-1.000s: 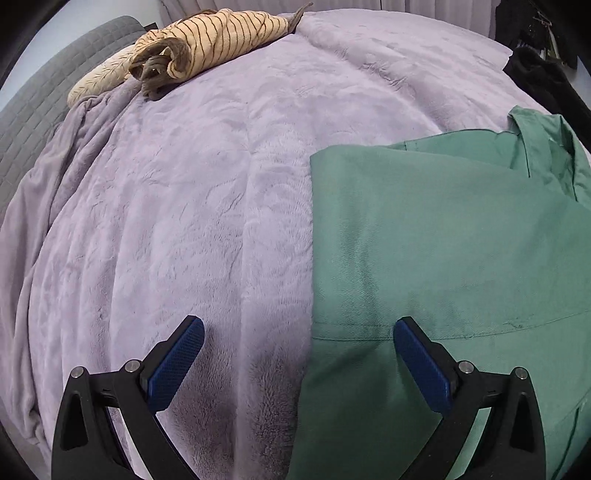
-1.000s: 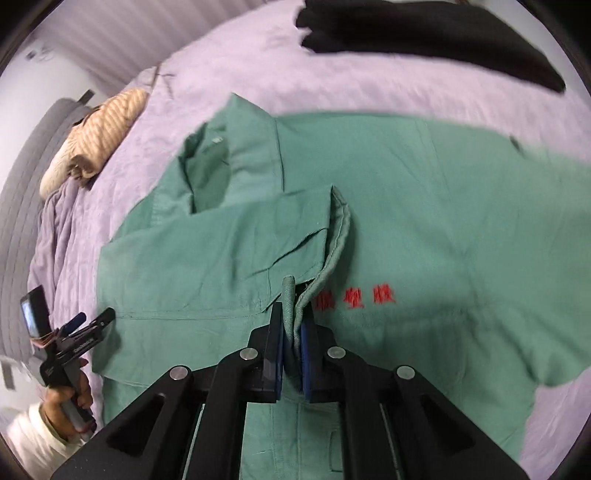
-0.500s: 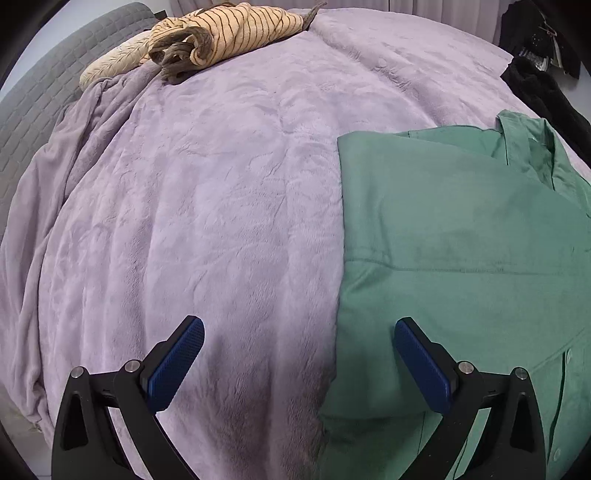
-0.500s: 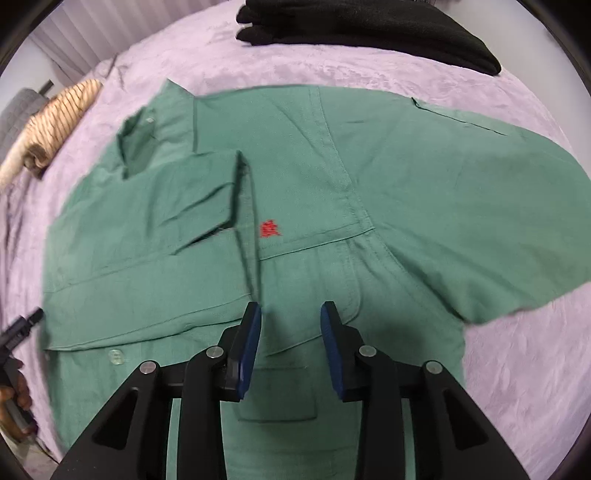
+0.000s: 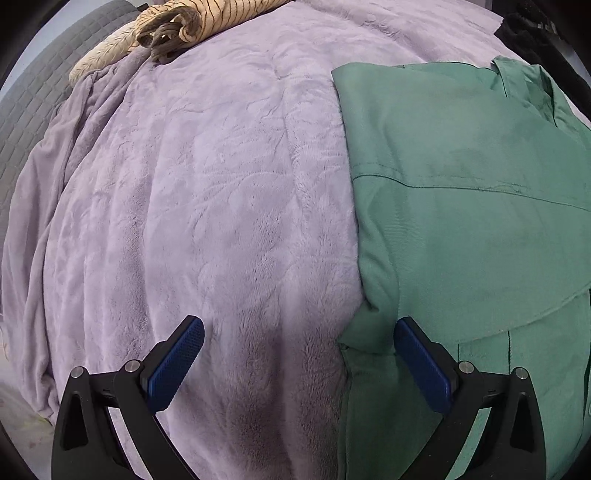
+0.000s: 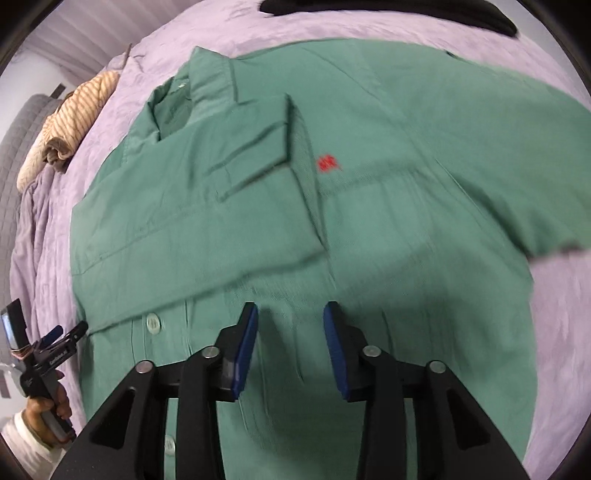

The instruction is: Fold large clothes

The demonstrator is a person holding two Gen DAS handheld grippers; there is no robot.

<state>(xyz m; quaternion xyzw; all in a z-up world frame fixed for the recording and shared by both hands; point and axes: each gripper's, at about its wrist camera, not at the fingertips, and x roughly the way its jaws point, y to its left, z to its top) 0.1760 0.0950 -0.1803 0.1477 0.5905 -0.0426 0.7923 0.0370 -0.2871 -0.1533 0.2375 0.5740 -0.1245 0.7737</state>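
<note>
A: Largest item?
B: The bed [image 5: 207, 206], covered by a lilac plush blanket [image 6: 554, 332].

A: Where does the task garment lie?
B: The green shirt [image 6: 388, 206] lies flat on the bed, buttons up. One sleeve [image 6: 207, 229] is folded across its front; the collar [image 6: 192, 85] points to the far end of the shirt. Red lettering [image 6: 328, 164] shows just beside the folded cuff.

A: Other textiles, relative to the shirt?
B: A striped tan garment [image 5: 207, 18] sits rolled, well beyond the shirt's folded edge. A black garment [image 6: 406, 11] lies past the shirt's far side.

A: The fingers?
B: The right gripper [image 6: 290, 343] hovers over the shirt's lower front, its fingers opening with nothing between them. The left gripper [image 5: 298, 363] has fingers spread wide, empty, straddling the shirt's edge. In the right wrist view it appears beside the shirt's lower corner, held by a hand [image 6: 48, 410] in a white sleeve [image 6: 18, 439].
</note>
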